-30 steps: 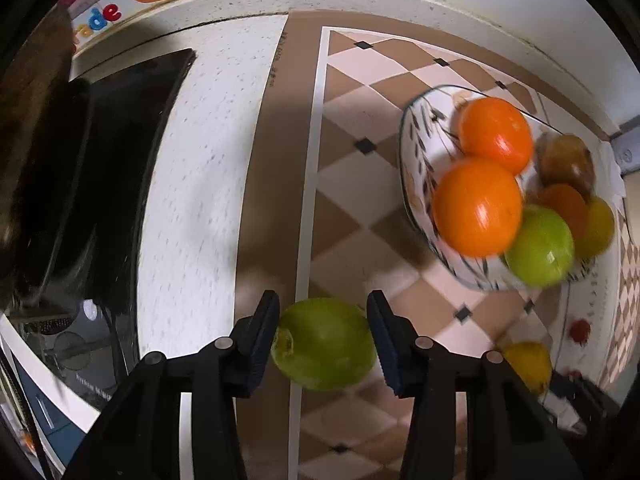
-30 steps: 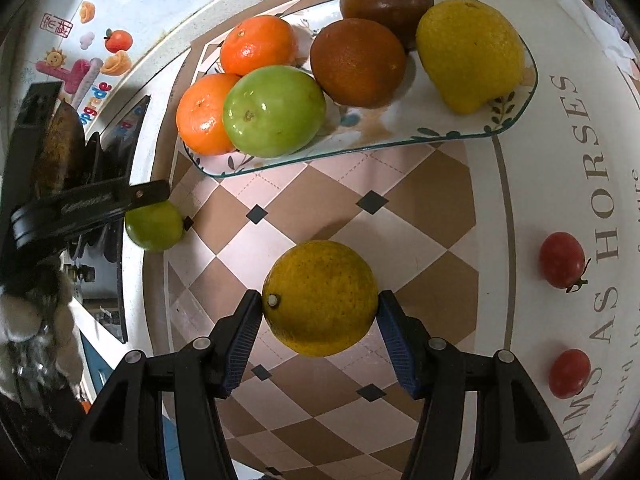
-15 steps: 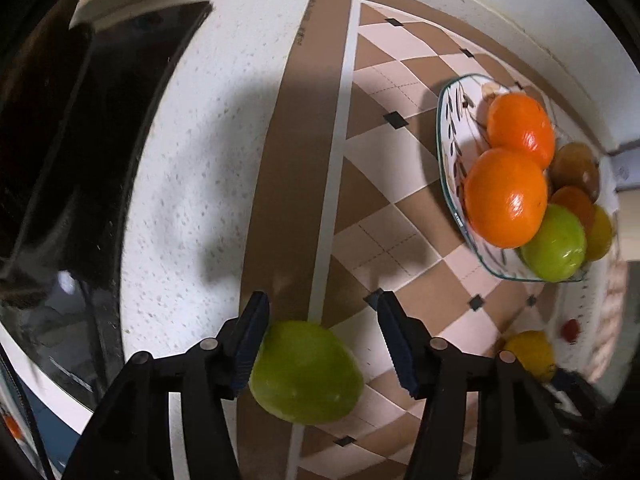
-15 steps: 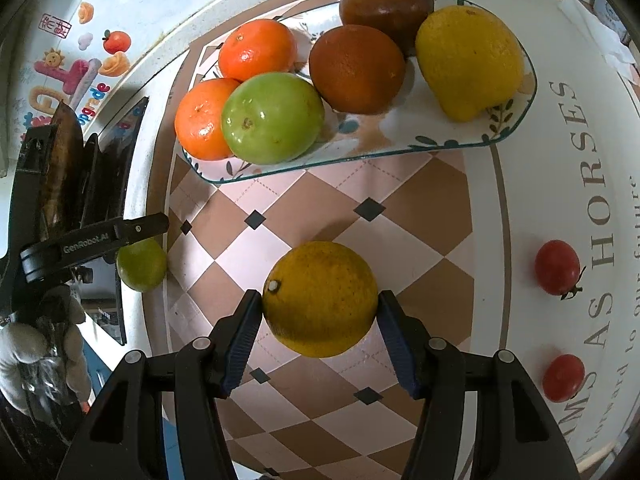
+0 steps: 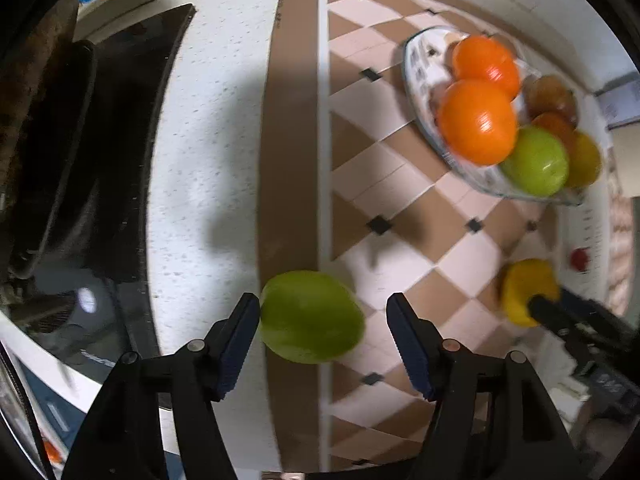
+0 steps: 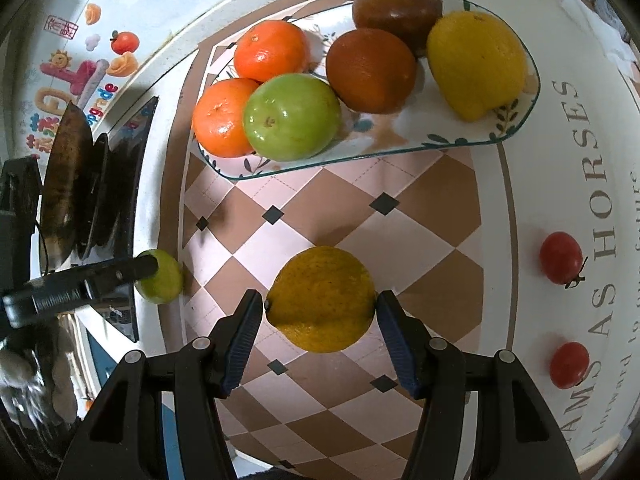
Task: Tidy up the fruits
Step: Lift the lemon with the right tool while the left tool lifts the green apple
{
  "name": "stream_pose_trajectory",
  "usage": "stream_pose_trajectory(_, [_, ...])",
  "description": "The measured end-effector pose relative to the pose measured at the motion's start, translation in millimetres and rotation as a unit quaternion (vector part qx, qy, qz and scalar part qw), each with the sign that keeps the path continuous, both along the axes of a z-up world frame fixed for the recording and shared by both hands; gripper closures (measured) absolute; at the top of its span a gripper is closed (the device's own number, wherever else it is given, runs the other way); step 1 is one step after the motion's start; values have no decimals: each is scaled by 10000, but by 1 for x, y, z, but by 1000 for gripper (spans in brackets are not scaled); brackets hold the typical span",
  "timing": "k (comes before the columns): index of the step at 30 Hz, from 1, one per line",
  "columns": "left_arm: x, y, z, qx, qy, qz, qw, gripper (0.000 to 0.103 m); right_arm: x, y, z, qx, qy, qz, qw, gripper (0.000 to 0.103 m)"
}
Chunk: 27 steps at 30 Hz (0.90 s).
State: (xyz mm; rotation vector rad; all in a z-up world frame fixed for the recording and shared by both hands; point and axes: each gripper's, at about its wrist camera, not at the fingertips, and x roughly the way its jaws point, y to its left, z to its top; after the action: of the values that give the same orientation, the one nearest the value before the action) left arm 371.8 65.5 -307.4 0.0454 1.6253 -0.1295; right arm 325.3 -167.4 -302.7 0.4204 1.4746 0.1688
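Observation:
A small green fruit (image 5: 310, 316) lies at the checkered mat's brown border, between the jaws of my left gripper (image 5: 322, 320). The jaws are opening: the fruit sits next to the left pad and a gap shows at the right pad. The same green fruit (image 6: 166, 280) appears at the left of the right wrist view. My right gripper (image 6: 318, 304) is shut on a yellow citrus (image 6: 320, 304), both pads against its sides. The patterned plate (image 6: 400, 152) beyond holds two oranges, a green apple (image 6: 292, 116), a dark orange, a brown apple and a yellow fruit.
Two small red tomatoes (image 6: 560, 258) (image 6: 568, 364) lie on the lettered part of the mat at the right. A black cooktop (image 5: 132, 140) with a dark pan (image 6: 66, 184) takes up the counter's left side. A stickered wall runs behind.
My left gripper's jaws have spread and let go of the green fruit, which now rests between them. The left view has shifted sideways. The right gripper and its yellow citrus have stayed put.

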Motion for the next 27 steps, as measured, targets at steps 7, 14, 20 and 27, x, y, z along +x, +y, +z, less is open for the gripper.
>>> stream_pose_trajectory(7, [-8, 0, -13, 133, 127, -118, 9998, 39, -3, -2, -10, -111, 113, -47, 9999, 40])
stream_pose_trajectory(14, [-9, 8, -26, -190, 149, 77, 9997, 44, -2, 2, -12, -177, 58, -27, 9998, 40])
stream_pose_trajectory(20, [-11, 0, -20, -93, -122, 19, 9999, 44, -2, 6, -12, -243, -75, 87, 9996, 41])
stream_pose_trajectory(27, [-8, 0, -24, -387, -25, 159, 9991, 43, -4, 8, -12, -280, -117, 159, 9994, 41])
